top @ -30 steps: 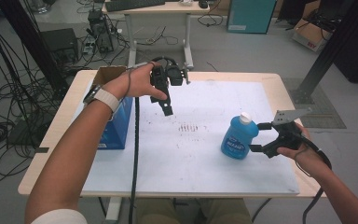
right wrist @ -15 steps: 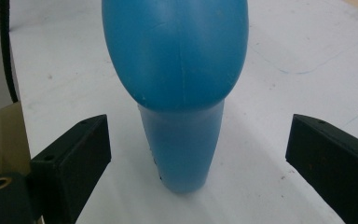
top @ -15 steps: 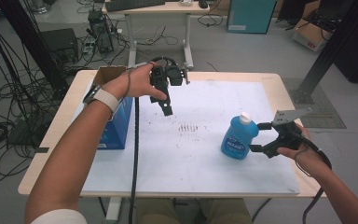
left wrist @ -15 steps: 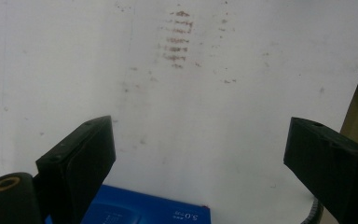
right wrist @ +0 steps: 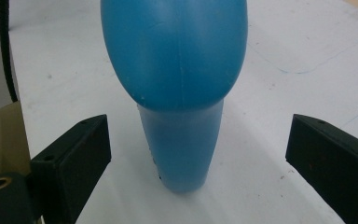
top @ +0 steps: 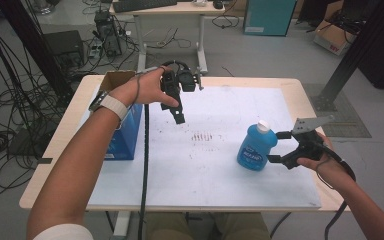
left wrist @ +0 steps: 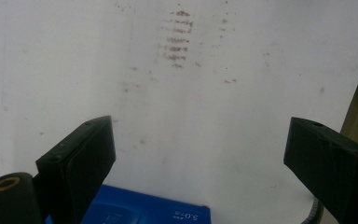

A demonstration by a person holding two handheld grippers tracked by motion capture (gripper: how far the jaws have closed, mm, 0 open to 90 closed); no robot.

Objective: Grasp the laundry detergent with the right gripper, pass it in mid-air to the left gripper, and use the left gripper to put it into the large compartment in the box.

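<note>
A blue plastic bottle [top: 254, 149] with a white cap stands upright on the white sheet at the right. My right gripper [top: 276, 146] sits just right of it, open, its jaws reaching toward the bottle's sides. In the right gripper view the bottle [right wrist: 177, 70] stands between the jaws of my right gripper [right wrist: 199, 122], with a clear gap on each side. My left gripper [top: 177, 116] hangs above the table's far left part, pointing down. Its jaws stand wide apart and hold nothing in the left gripper view [left wrist: 200, 130], above the bare sheet.
A blue box [top: 125, 137] with an open cardboard top stands at the table's left side; its corner [left wrist: 140, 215] lies below the left jaws. Brown smudges [top: 203, 136] mark the sheet's middle. A black cable [top: 144, 170] trails from the left gripper over the front edge.
</note>
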